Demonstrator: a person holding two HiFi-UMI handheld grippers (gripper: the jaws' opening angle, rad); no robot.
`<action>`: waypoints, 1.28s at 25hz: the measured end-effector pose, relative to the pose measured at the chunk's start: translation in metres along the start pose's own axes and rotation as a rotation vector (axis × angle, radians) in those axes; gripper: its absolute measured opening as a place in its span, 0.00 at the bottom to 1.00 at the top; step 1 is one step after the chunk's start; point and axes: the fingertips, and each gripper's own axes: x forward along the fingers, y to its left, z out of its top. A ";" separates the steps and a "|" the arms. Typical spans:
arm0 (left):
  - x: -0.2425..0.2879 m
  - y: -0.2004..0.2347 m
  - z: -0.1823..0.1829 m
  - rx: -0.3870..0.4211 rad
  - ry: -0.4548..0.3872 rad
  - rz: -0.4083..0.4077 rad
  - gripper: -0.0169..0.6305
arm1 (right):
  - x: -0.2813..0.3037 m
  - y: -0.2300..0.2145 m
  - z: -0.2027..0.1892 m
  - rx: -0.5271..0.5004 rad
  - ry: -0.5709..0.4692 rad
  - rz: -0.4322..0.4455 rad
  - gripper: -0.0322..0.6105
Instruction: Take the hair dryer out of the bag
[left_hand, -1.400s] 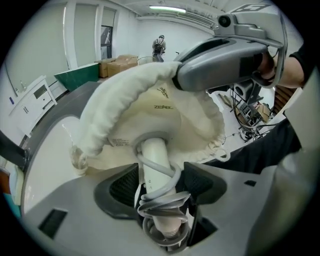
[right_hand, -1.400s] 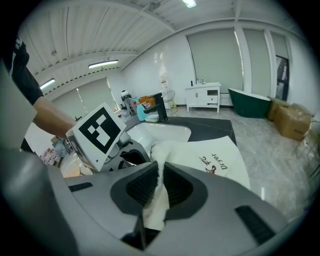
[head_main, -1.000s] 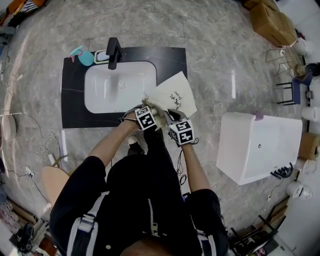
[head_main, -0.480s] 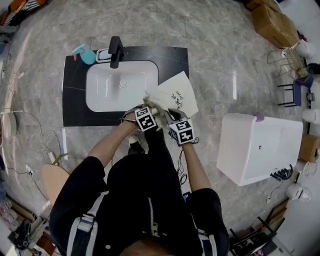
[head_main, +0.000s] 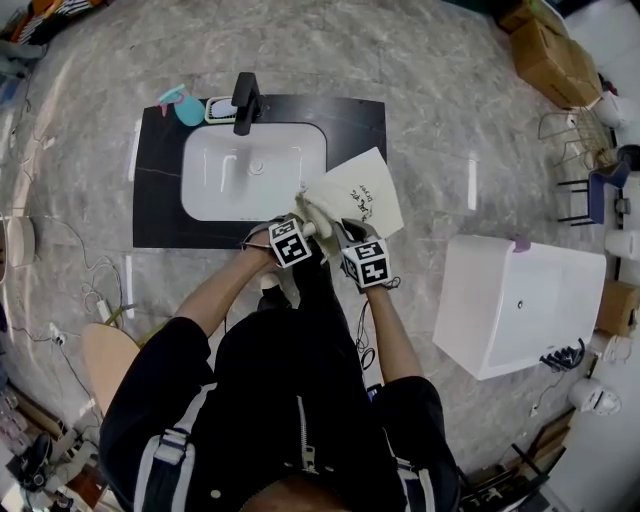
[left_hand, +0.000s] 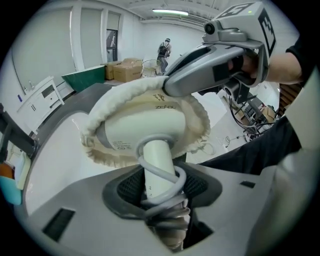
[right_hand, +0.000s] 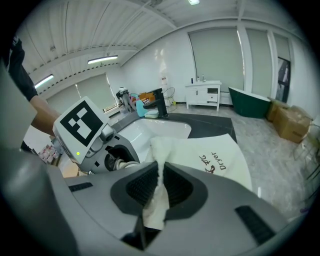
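- Sink, a white rectangular basin (head_main: 225, 185) in a black counter (head_main: 158, 200), serves as landmark.
- Cream cloth bag (head_main: 358, 195) with dark lettering lies at the sink's front right corner.
- White plastic hair dryer (left_hand: 145, 127): head ringed by the bag's gathered mouth, handle sticking out, wrapped in grey cord (left_hand: 161, 192).
- Left gripper (left_hand: 160, 192): jaws have just been closing, now clenched on the cord-wrapped handle.
- Right gripper (right_hand: 159, 187): 2 jaws pinching a fold of bag cloth.
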 end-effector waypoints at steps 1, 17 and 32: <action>-0.001 -0.001 -0.002 -0.004 0.001 -0.001 0.38 | 0.001 0.000 0.000 0.000 0.002 -0.002 0.12; -0.026 -0.006 -0.038 -0.069 -0.029 0.025 0.38 | 0.014 0.000 -0.004 0.004 0.039 -0.028 0.12; -0.055 0.000 -0.068 -0.193 -0.095 0.087 0.38 | 0.037 0.005 -0.018 -0.004 0.107 -0.027 0.12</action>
